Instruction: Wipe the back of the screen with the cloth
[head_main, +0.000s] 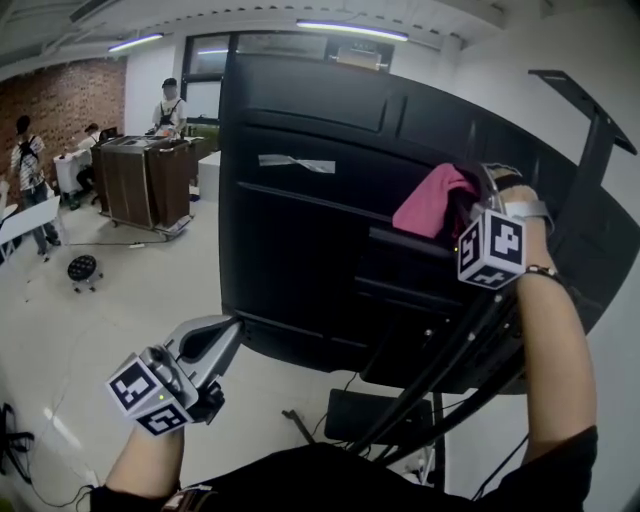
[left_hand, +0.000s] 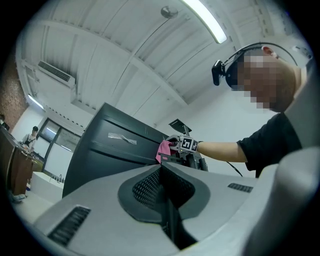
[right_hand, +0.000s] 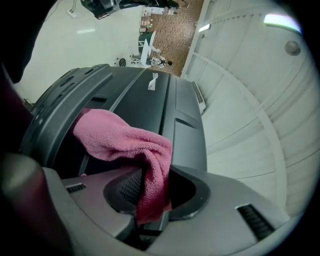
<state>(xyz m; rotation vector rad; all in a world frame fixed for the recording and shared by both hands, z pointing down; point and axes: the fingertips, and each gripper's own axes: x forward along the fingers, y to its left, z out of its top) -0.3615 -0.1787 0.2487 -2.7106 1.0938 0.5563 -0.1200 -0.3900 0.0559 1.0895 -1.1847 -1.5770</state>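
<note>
The big black back of the screen (head_main: 320, 190) fills the head view on its stand. My right gripper (head_main: 462, 212) is shut on a pink cloth (head_main: 432, 200) and presses it against the panel's upper right part. From the right gripper view, the pink cloth (right_hand: 127, 142) hangs from between the jaws over the black screen back (right_hand: 150, 107). My left gripper (head_main: 215, 345) is low at the left, below the screen's bottom edge, jaws shut with nothing in them. The left gripper view shows the screen back (left_hand: 110, 150) and the pink cloth (left_hand: 164, 150) far off.
A strip of tape (head_main: 296, 163) is stuck on the panel's upper left. The stand's black legs and cables (head_main: 440, 370) run below the screen. Far left are a wooden counter (head_main: 145, 180), a stool (head_main: 82, 268) and several people (head_main: 168, 108).
</note>
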